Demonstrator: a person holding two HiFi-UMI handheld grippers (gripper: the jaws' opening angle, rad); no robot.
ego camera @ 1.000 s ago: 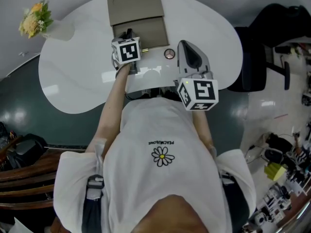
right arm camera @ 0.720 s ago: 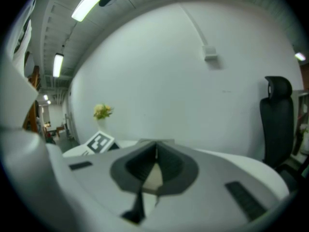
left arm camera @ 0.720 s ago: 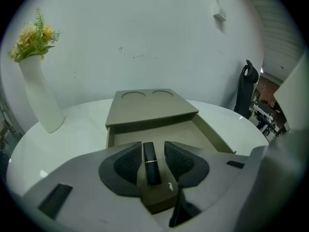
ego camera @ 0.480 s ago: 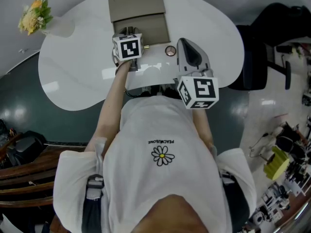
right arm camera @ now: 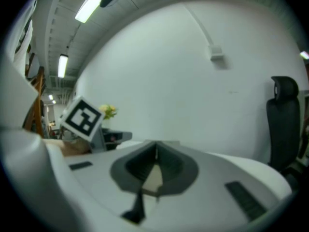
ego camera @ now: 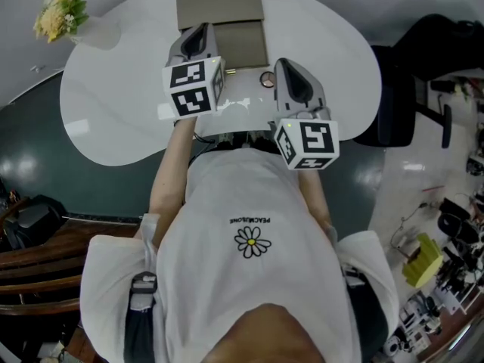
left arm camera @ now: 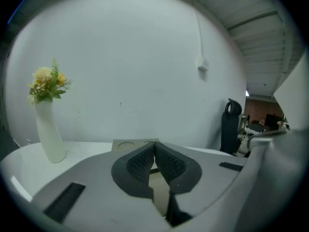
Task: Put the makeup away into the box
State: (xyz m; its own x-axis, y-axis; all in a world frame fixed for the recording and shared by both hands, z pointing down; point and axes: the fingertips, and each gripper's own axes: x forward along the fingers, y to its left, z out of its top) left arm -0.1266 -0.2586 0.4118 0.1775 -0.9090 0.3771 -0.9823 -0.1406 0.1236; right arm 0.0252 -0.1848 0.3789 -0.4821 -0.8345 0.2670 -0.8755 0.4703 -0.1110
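There's the left gripper (ego camera: 198, 35), held out ahead of the chest with its nose tipped slightly downward. Its jaws have just been closing and now sit pad to pad with nothing between them (the ribbed pads (left arm camera: 142, 162) meet cleanly in the left gripper view). The bare left forearm (ego camera: 175, 157) reaches straight forward behind it. The right gripper (ego camera: 287, 66) is alongside, a little nearer the body, its jaws together and empty too, with the right forearm (ego camera: 314, 195) tucked in.
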